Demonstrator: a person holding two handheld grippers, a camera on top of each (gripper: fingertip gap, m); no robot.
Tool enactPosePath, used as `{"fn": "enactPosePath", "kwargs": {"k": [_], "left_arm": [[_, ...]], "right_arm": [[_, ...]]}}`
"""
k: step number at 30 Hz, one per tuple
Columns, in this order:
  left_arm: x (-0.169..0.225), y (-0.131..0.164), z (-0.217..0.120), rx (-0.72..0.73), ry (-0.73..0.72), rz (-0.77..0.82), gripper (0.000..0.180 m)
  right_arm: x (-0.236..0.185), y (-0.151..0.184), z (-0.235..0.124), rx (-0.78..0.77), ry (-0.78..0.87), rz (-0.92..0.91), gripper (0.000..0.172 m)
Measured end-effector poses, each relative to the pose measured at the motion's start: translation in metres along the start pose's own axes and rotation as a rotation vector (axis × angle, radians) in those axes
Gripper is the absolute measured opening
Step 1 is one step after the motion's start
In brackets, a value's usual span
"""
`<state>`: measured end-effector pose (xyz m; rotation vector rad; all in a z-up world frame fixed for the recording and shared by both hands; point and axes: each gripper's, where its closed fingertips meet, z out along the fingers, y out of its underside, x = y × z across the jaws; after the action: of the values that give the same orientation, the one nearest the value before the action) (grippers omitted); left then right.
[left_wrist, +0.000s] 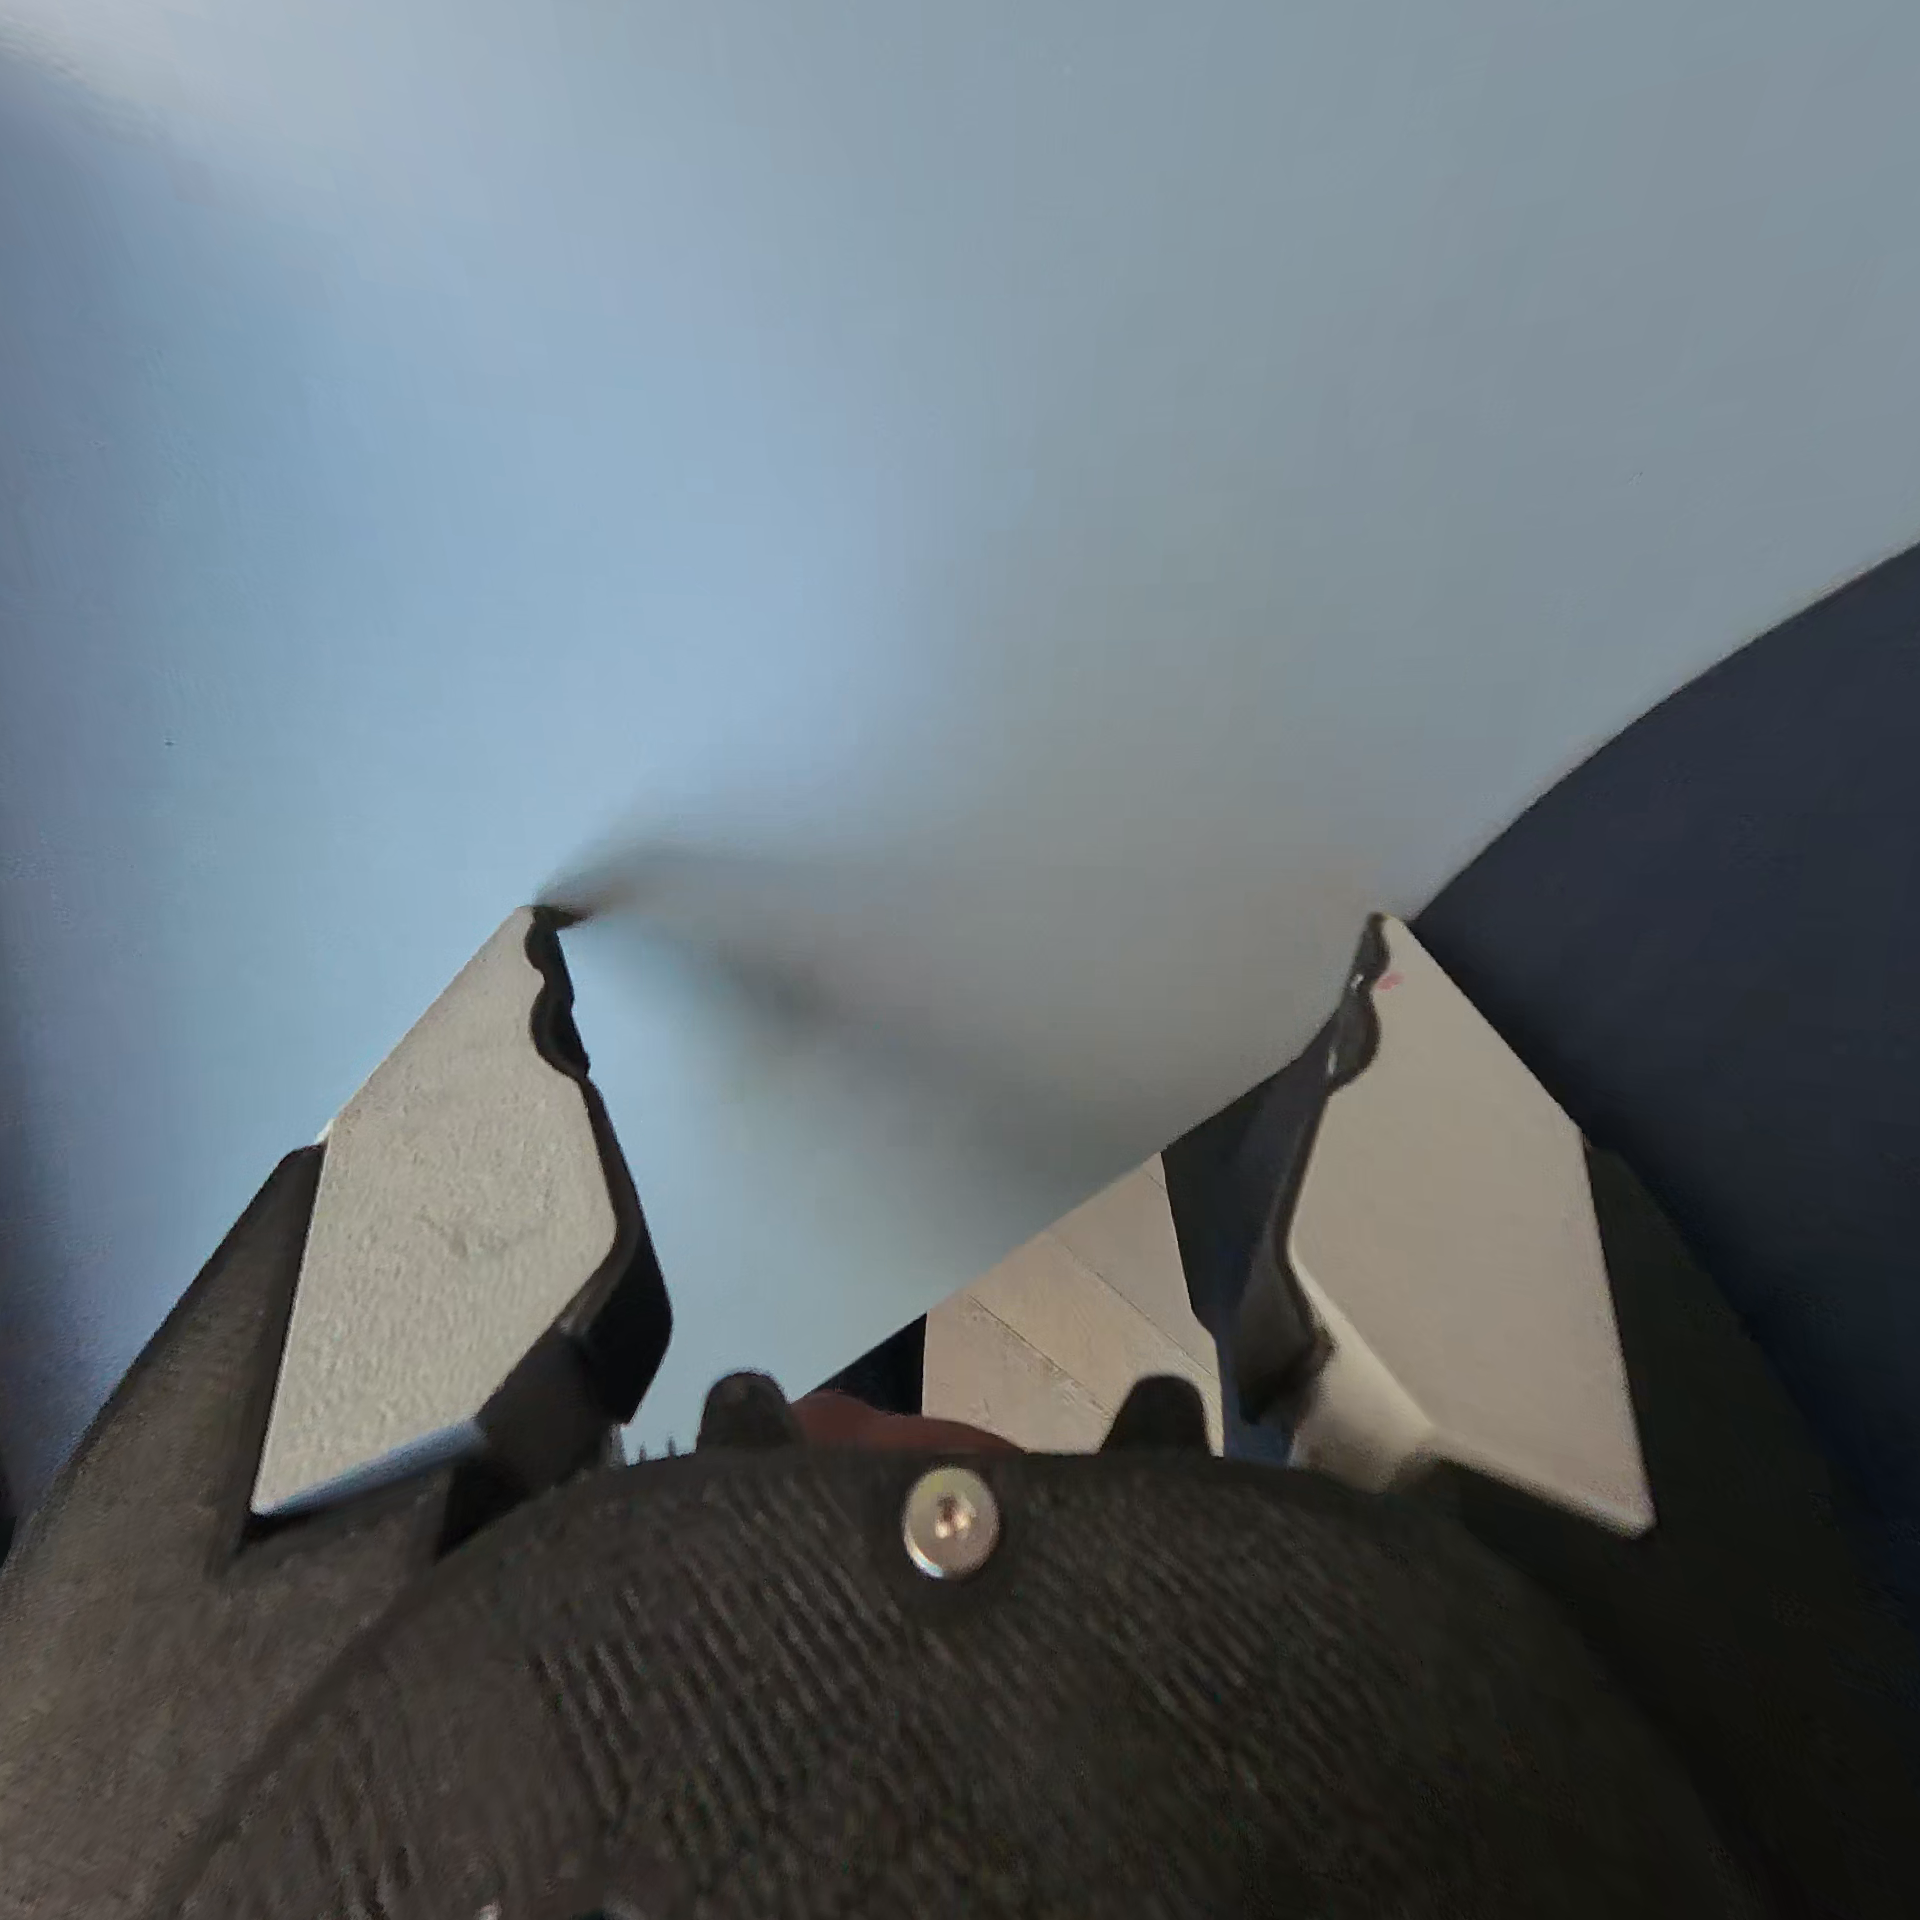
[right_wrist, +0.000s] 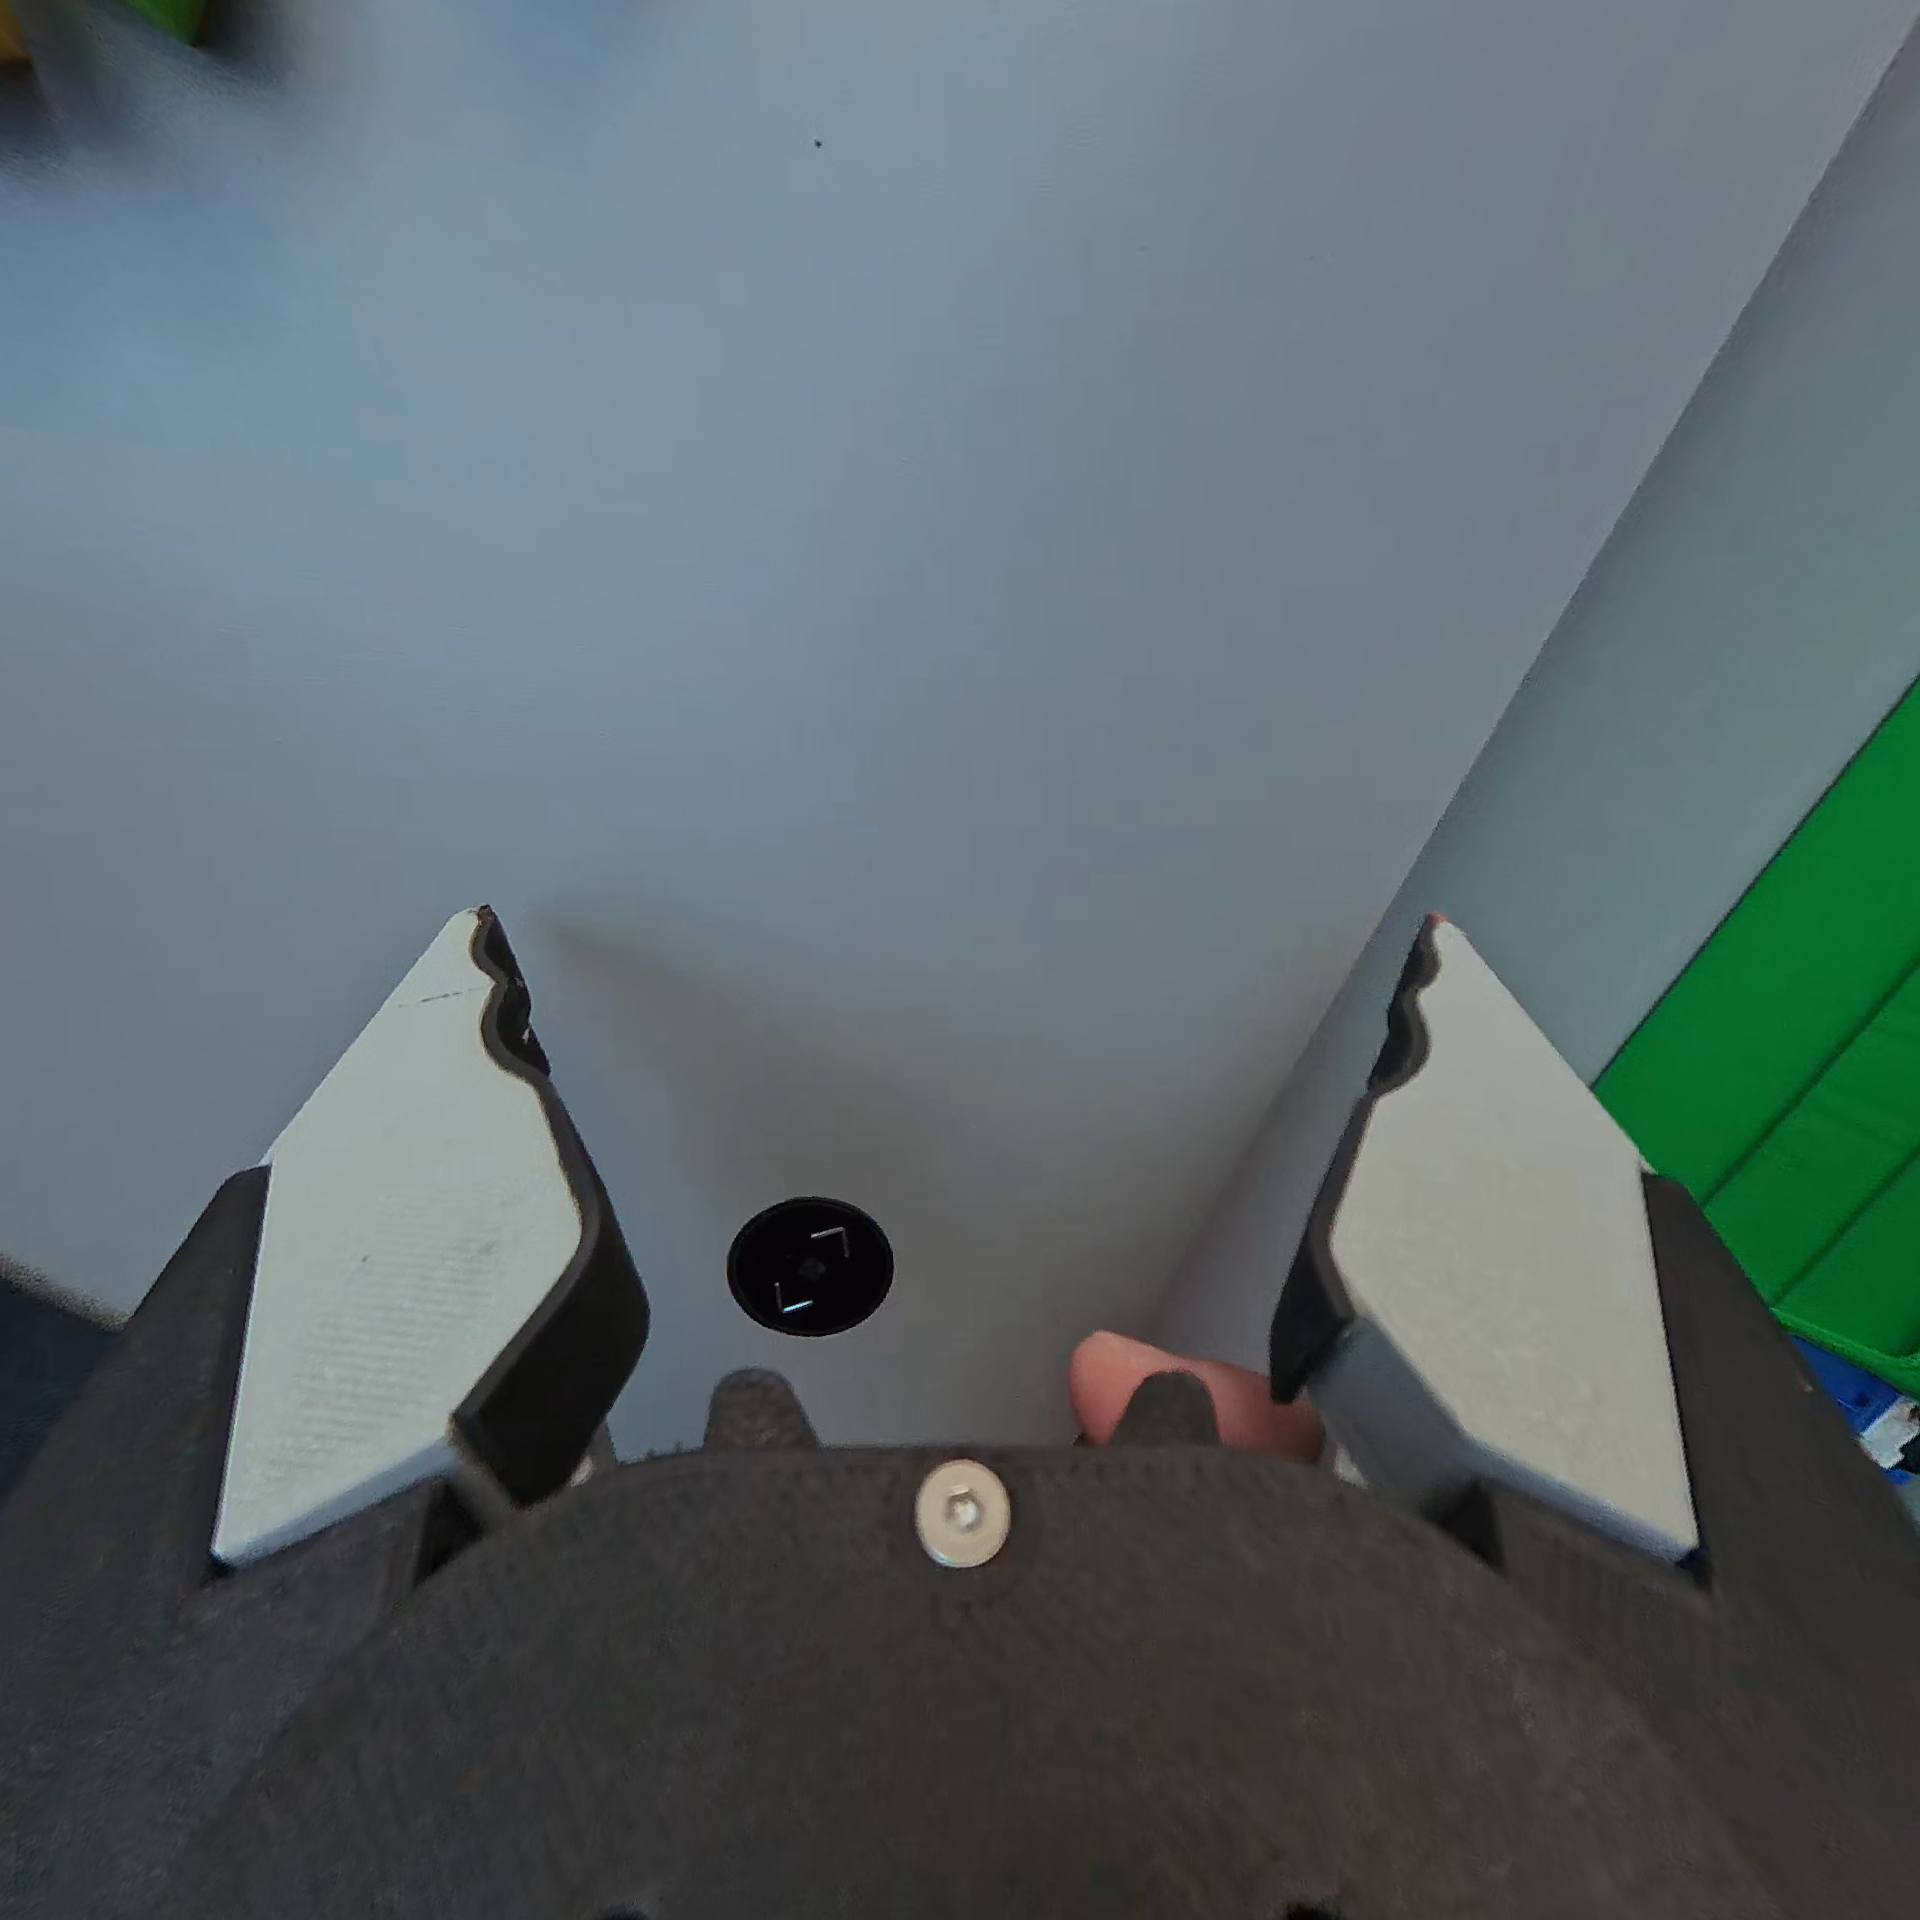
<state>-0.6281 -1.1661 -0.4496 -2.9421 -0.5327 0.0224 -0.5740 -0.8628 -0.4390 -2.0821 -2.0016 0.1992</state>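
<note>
Black textured housing with a silver screw (left_wrist: 951, 1525) fills the foreground of the left wrist view. From it the left gripper (left_wrist: 961, 914) spreads its two grey fingers wide, released, with only bare pale blue-grey table (left_wrist: 831, 468) between the black-lined pads. Its left fingertip (left_wrist: 540, 920) lies over the table and throws a blurred shadow to the right of the tip; whether the tip touches the surface cannot be told. Its right fingertip (left_wrist: 1377, 925) sits at the table's curved edge, beside a dark blue area (left_wrist: 1714, 831) that lies beyond that edge. Pale planks of floor (left_wrist: 1070, 1320) show beneath the table edge, close to the housing.

Similar black housing with a screw (right_wrist: 963, 1512) fronts the right wrist view. The right gripper (right_wrist: 956, 914) is likewise spread wide and released, grasping nothing, its fingers (right_wrist: 416, 1195) above the same table (right_wrist: 831, 520). A small black disc (right_wrist: 809, 1265) with thin white corner marks lies flat on the table between the finger bases, touching neither pad. A person's fingertip (right_wrist: 1107, 1377) shows just right of the disc, at the housing. Beyond the table's straight right edge lies a grey strip (right_wrist: 1714, 623), then green padding (right_wrist: 1787, 1091). A blurred green object (right_wrist: 192, 16) sits at the table's far left corner.
</note>
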Motion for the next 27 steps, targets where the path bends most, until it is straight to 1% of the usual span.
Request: {"fn": "enactPosePath", "kwargs": {"k": [2,4,5,8,11,14,18,27], "left_arm": [[-0.004,-0.005,-0.002,0.02,-0.026,-0.007,0.14],[-0.011,-0.011,-0.005,0.056,-0.059,-0.015,0.132],[-0.013,-0.012,-0.005,0.059,-0.065,-0.019,0.131],[-0.017,-0.01,-0.004,0.049,-0.062,-0.04,0.136],[-0.015,-0.007,-0.001,0.033,-0.022,-0.073,0.136],[-0.014,-0.004,0.002,0.022,-0.015,-0.086,0.146],[-0.007,-0.003,0.005,0.01,-0.009,-0.059,0.16],[-0.007,-0.004,0.005,0.021,-0.008,-0.053,0.16]], "right_arm": [[0.002,0.0,0.0,0.003,0.009,-0.001,0.157],[0.002,0.001,0.0,0.0,0.016,-0.001,0.157],[0.002,0.002,0.001,-0.002,0.018,-0.003,0.157],[0.0,0.004,0.004,-0.013,0.016,-0.008,0.157],[-0.003,0.007,0.008,-0.02,0.002,-0.001,0.157],[-0.006,0.009,0.011,-0.02,-0.03,0.024,0.157],[-0.007,0.01,0.013,-0.016,-0.061,0.046,0.158],[-0.008,0.004,0.014,0.067,-0.061,0.039,0.158]]}}
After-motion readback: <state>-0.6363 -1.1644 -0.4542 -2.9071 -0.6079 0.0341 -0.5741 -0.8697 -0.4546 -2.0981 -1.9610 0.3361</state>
